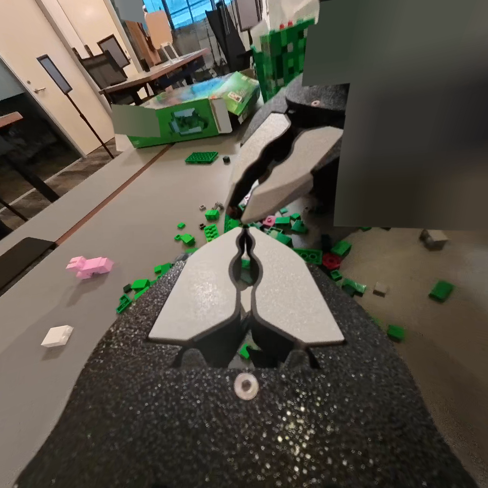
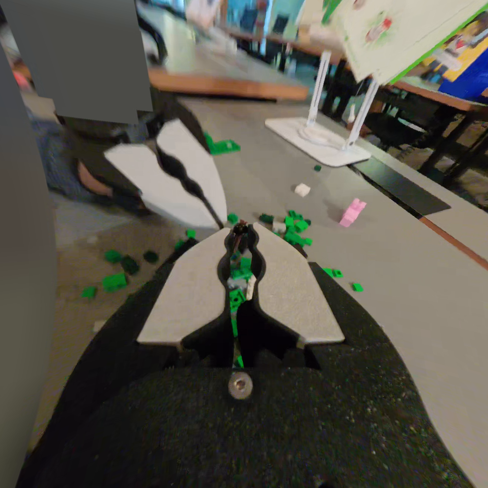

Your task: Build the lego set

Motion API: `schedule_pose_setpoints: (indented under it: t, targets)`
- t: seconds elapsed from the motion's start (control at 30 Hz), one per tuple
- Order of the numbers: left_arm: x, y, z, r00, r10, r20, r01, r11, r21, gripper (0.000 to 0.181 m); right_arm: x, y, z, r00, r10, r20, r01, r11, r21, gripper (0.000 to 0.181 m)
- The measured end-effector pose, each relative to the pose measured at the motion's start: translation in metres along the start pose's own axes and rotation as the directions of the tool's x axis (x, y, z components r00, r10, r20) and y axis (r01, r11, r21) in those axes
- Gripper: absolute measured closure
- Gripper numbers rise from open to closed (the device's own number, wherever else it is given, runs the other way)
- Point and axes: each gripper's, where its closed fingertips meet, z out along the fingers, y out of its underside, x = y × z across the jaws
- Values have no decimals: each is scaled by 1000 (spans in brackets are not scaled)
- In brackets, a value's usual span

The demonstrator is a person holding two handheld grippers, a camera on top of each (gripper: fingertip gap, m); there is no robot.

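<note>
Both grippers meet tip to tip above a scatter of green bricks point(image 1: 286, 239) on the grey tabletop point(image 1: 111, 211). The left gripper point(image 1: 245, 230) has its fingers drawn together at the tips, and whether anything sits between them cannot be told. The right gripper point(image 2: 240, 229) has its fingers narrowed onto a small dark piece point(image 2: 239, 228) pinched at the tips, held above the tabletop just beside the left gripper's tips. A pink brick pig point(image 1: 89, 266) stands apart from the pile with a white brick point(image 1: 56, 336) near it. The green set box point(image 1: 184, 120) lies toward the far edge, with a green plate point(image 1: 202, 157) in front of it. A white stand point(image 2: 318, 140) holds a tilted instruction sheet point(image 2: 396, 34).
</note>
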Motion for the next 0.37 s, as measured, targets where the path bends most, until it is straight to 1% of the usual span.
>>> schedule_pose_setpoints:
  t: [0.07, 0.13, 0.2, 0.27, 0.3, 0.37]
  targets:
    - [0, -5, -1, 1000, -14, 1, 14, 1000, 25, 168, 2, -14, -5, 991, 126, 47, -131, 984, 119, 171]
    - [-2, -4, 1, 999, 5, 33, -5, 1000, 7, 154, 1, -22, -7, 955, 265, 133, -286, 940, 184, 171]
    - [4, -6, 4, 1000, 20, 23, -21, 1000, 6, 158, -3, -26, -6, 906, 360, 221, -402, 895, 192, 171]
    - [6, -9, 6, 998, 47, 42, -47, 999, 12, 155, -8, -28, -4, 869, 407, 283, -465, 866, 183, 171]
    - [2, -11, 5, 992, 97, 85, -98, 995, 5, 150, -11, -28, -3, 852, 423, 310, -486, 859, 164, 170]
    - [-6, -9, 3, 952, 249, 178, -245, 969, -46, 136, -15, -28, -3, 819, 455, 349, -522, 843, 127, 171]
